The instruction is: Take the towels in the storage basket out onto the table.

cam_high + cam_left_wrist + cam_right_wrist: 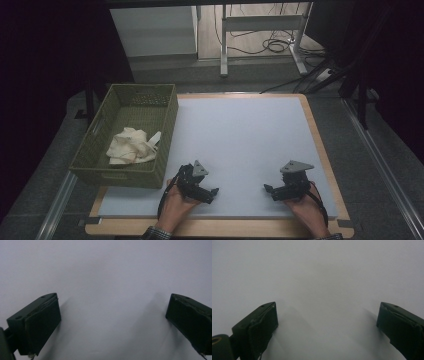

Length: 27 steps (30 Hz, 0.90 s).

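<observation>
We hold the left gripper (216,191) at lower centre and the right gripper (266,188) at lower right, both with jaws spread wide and empty over the grey mat (240,135). The crumpled cloth (131,146) lies inside the basket (95,136) at left.

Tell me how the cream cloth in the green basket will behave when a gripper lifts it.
The cream cloth lies crumpled in soft folds, so it will probably hang limp and unfold when lifted. It looks thin, so likely light. Lying loose in the woven green basket, it might snag on the weave.
</observation>
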### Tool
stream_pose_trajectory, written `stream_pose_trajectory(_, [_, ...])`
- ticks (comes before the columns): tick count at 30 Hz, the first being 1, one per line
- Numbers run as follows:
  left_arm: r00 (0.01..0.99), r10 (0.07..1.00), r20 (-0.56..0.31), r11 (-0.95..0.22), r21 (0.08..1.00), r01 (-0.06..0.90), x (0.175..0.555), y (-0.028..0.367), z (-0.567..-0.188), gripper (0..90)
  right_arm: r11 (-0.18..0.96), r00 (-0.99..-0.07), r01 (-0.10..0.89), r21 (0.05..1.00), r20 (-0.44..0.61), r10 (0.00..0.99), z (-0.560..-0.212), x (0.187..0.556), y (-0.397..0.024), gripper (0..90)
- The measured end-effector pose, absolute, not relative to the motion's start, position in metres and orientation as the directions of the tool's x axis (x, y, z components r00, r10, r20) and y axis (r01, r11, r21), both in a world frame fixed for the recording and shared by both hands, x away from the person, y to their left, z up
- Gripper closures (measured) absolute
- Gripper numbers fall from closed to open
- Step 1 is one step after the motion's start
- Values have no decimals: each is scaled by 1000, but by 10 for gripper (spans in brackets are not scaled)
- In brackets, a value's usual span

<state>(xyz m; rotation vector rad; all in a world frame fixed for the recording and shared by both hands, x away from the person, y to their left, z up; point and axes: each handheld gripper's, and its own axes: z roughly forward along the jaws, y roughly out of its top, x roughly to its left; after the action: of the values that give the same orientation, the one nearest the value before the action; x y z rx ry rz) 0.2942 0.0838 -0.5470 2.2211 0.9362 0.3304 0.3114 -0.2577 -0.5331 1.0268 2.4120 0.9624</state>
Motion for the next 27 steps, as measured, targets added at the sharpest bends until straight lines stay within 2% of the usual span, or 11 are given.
stream_pose_trajectory(27, [705, 708, -38, -493, 688, 532, 295, 84, -547, 0, 507, -678, 496, 705, -51, 734, -533, 311, -258, 36])
